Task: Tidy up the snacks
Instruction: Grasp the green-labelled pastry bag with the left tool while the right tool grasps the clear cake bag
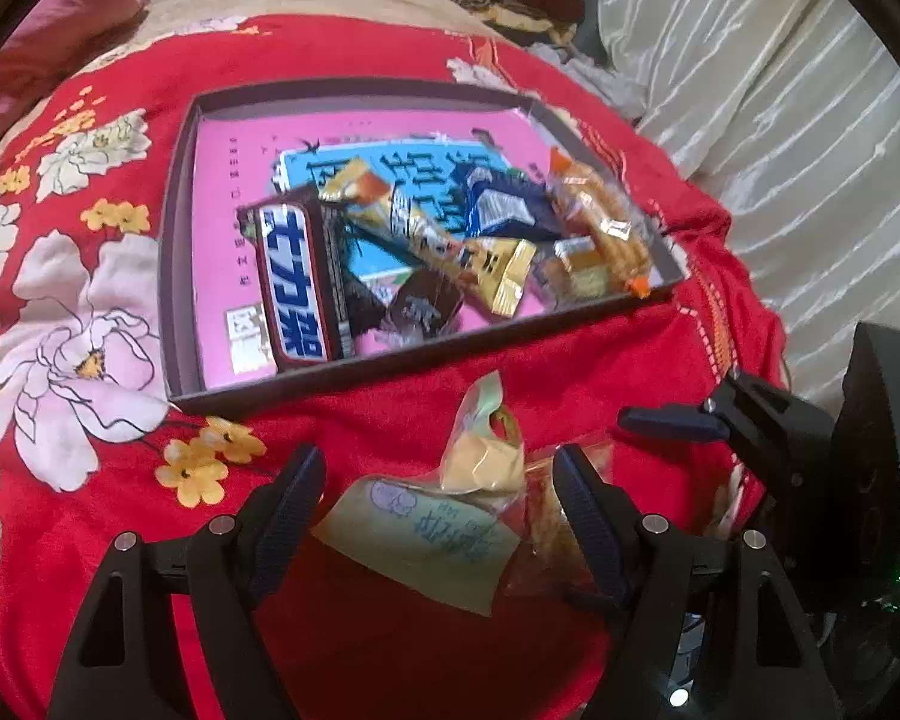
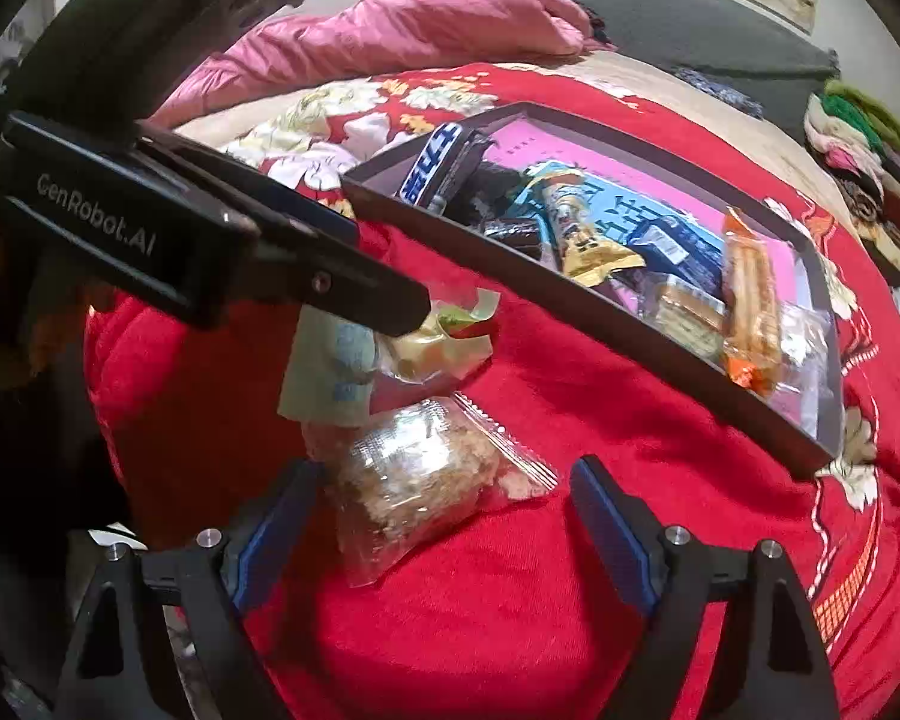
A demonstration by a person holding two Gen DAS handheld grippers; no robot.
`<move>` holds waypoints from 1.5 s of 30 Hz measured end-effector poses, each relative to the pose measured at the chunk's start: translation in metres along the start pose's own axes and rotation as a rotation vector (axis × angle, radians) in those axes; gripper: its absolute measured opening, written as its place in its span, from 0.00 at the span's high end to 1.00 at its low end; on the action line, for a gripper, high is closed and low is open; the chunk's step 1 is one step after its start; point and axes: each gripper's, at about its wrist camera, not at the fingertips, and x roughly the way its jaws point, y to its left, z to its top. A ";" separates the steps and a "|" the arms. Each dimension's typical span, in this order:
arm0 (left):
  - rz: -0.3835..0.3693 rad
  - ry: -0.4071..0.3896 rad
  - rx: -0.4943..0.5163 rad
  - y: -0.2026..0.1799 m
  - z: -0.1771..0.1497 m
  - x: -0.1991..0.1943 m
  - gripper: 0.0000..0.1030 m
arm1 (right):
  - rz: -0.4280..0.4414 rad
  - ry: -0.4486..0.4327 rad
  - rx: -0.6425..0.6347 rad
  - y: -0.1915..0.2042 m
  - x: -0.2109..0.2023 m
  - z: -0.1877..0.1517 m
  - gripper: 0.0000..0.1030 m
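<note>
1 readable label, "GenRobot.AI", marks the left tongs (image 2: 390,312).

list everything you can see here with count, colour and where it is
tray: 1, dark rim, pink liner, on the blanket
snacks in tray: several, mixed colours, piled toward its right half
pale green packet: 1, on blanket, between the left gripper's fingers
clear packet: 1, brownish contents, on blanket before the right gripper
blanket: 1, red, floral
pink bedding: 1, behind tray
left gripper: 1, black, open
right gripper: 1, black, open
</note>
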 end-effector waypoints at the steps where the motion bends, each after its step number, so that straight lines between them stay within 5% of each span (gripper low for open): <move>1: 0.000 0.006 0.002 0.000 -0.001 0.002 0.23 | 0.004 0.002 -0.005 0.000 0.002 0.000 0.13; 11: 0.023 0.039 0.014 -0.001 -0.006 0.016 0.23 | 0.029 0.001 -0.107 0.008 0.020 0.000 0.12; 20: 0.006 0.039 -0.015 0.004 -0.005 0.023 0.23 | 0.097 0.017 -0.068 0.001 0.031 0.004 0.14; 26: -0.001 0.042 -0.023 0.006 -0.005 0.025 0.23 | 0.122 0.009 -0.003 -0.001 0.038 0.001 0.01; 31: -0.010 0.045 -0.038 0.009 -0.004 0.027 0.23 | 0.101 -0.039 0.003 0.002 0.040 -0.004 0.00; 35: -0.009 0.044 -0.041 0.009 -0.003 0.028 0.23 | 0.129 0.006 0.007 -0.003 0.040 0.004 0.00; 40: -0.011 0.041 -0.049 0.010 -0.002 0.028 0.23 | 0.134 -0.015 0.037 -0.019 0.031 0.003 0.29; 45: -0.003 0.029 -0.051 0.007 -0.001 0.028 0.28 | 0.051 -0.030 -0.019 -0.014 0.019 0.001 0.35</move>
